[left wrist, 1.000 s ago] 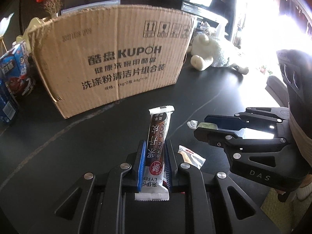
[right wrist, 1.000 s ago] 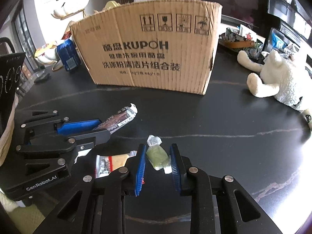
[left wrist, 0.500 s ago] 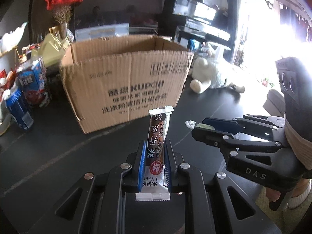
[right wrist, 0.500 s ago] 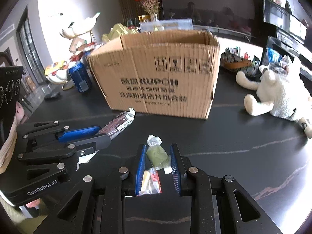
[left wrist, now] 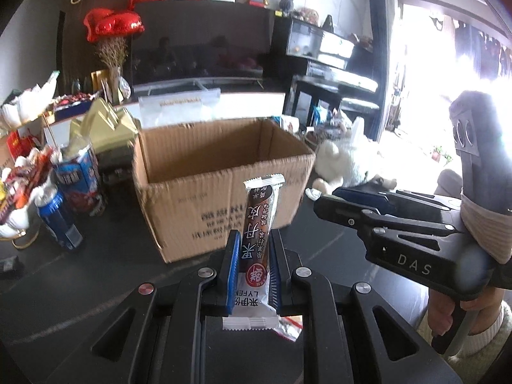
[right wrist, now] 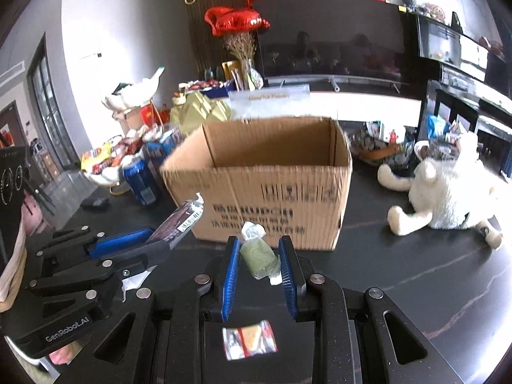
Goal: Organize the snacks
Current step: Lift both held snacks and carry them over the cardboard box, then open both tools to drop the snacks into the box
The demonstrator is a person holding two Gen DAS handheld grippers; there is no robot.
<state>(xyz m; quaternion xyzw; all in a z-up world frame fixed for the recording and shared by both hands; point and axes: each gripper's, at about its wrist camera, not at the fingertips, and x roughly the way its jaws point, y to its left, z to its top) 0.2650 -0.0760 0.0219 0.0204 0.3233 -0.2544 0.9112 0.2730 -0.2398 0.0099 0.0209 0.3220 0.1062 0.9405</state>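
Living room, dark stone table (right wrist: 400,275), television and red balloons (right wrist: 236,20) at the far wall.

Nearest, at 6 o'clock in the right wrist view: small clear packet (right wrist: 249,340) left lying on the table under the tool, not yet collected. Just beyond: right gripper (right wrist: 260,267) clamped on a green wrapped sweet (right wrist: 257,256), held clear of the table. At 9 o'clock in the same view: left gripper (right wrist: 153,240) closed on a long dark snack bar (right wrist: 180,220), bar tip angled up toward the box.

Left wrist view confirms: left gripper (left wrist: 252,268) shut tight on the snack bar (left wrist: 259,224), bar upright between the blue pads (left wrist: 232,268). Right gripper (left wrist: 339,203) at 3 o'clock, alongside and level.

Change over the last second: both tools raised well off the table; box front, formerly filling the view, now seen from above the rim, interior wall visible. Both snacks carried up with them. Judged: pick-up complete for two items, transport to box under way, release not yet made.

Pose: both tools level, side by side, fingers pointing at 12 o'clock toward the cardboard box (right wrist: 262,188), short of its near wall.

Farther: blue cans (left wrist: 64,220) at 9 o'clock beside the box, white plush toy (right wrist: 448,192) at 3 o'clock. Box contents not visible.
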